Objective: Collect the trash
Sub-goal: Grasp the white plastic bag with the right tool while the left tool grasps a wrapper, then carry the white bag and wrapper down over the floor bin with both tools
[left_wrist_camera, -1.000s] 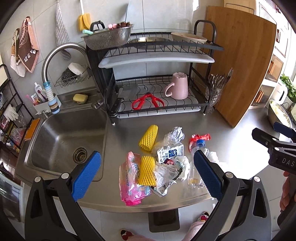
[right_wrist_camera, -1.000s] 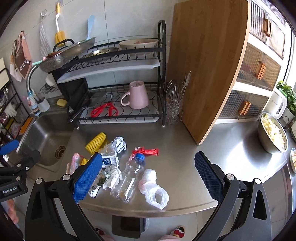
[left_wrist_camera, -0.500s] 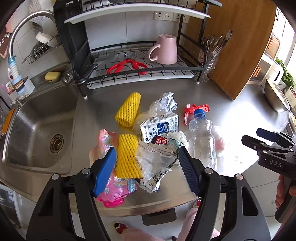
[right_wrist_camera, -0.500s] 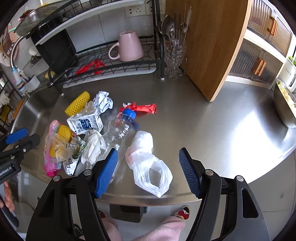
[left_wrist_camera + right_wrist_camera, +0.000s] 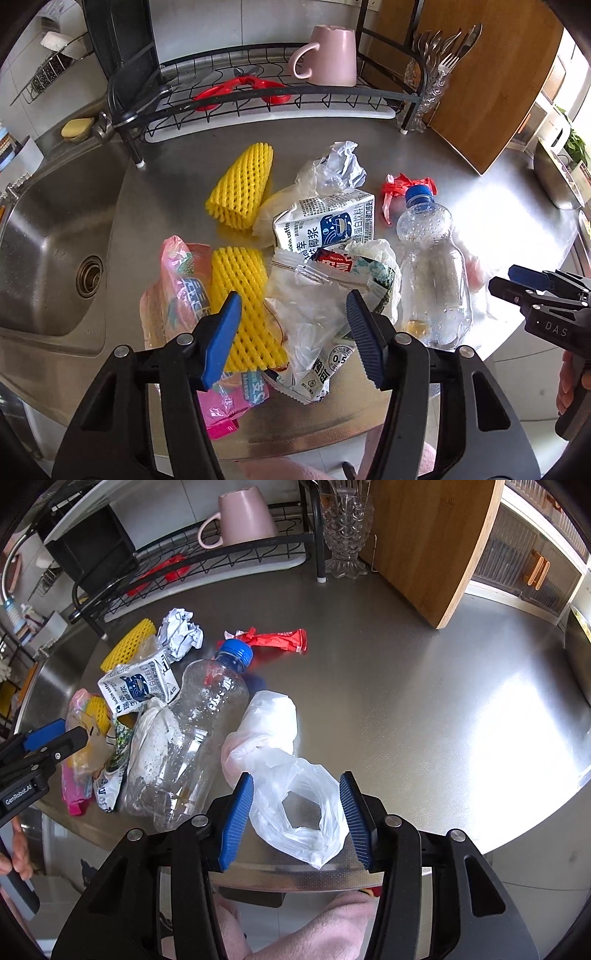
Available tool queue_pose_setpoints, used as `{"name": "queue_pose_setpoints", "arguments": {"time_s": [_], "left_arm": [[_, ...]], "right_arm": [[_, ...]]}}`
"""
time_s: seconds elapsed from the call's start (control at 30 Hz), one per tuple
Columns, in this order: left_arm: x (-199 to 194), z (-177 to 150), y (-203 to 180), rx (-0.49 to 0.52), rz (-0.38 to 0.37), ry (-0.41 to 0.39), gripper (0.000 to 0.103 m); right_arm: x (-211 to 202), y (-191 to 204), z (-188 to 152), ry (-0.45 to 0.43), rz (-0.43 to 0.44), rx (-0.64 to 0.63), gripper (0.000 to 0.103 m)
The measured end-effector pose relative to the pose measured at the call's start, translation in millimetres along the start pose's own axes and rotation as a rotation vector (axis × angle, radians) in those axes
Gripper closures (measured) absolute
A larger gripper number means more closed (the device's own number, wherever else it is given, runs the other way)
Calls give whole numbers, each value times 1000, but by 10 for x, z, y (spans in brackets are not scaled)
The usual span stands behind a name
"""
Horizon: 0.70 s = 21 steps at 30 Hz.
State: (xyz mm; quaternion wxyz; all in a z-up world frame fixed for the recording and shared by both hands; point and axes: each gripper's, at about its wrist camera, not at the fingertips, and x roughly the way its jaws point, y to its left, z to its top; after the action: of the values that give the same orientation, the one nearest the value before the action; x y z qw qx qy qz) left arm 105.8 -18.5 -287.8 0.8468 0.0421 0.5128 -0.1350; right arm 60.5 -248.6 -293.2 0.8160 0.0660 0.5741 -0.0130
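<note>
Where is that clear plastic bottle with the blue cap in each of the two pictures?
Left wrist view: the bottle lies right of centre on the counter, cap pointing away, at the right edge of the trash pile.
Right wrist view: the bottle lies left of centre, beside the white plastic bag.
Shared landmark: the pink mug, upside down on the dish rack behind.

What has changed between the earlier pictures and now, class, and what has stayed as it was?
Both grippers have come down close to the trash and their jaws have been closing. The left gripper now straddles the yellow foam net and crumpled wrappers; the right gripper straddles the clear plastic bag. Neither visibly grips yet. The bottle, carton and pink mug lie where they were.
</note>
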Motion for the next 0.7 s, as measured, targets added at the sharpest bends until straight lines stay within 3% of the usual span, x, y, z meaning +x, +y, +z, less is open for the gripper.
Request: {"name": "queue_pose_setpoints", "arguments": {"time_s": [0.13,0.27,0.43,0.7], "left_arm": [[73,-5,4,5,-34,6,62],[104,4,23,3,-64,7,76],[121,11,46,10,-91,9,84],[64,20,15,36,-91,-16,95]], "right_arm": [[105,-6,-21,26,7,0,54],[171,-8,-30,50,21,1,69],[266,-6,-73,93,36,5,89],[230,-26,-124,75,44,10,99]]}}
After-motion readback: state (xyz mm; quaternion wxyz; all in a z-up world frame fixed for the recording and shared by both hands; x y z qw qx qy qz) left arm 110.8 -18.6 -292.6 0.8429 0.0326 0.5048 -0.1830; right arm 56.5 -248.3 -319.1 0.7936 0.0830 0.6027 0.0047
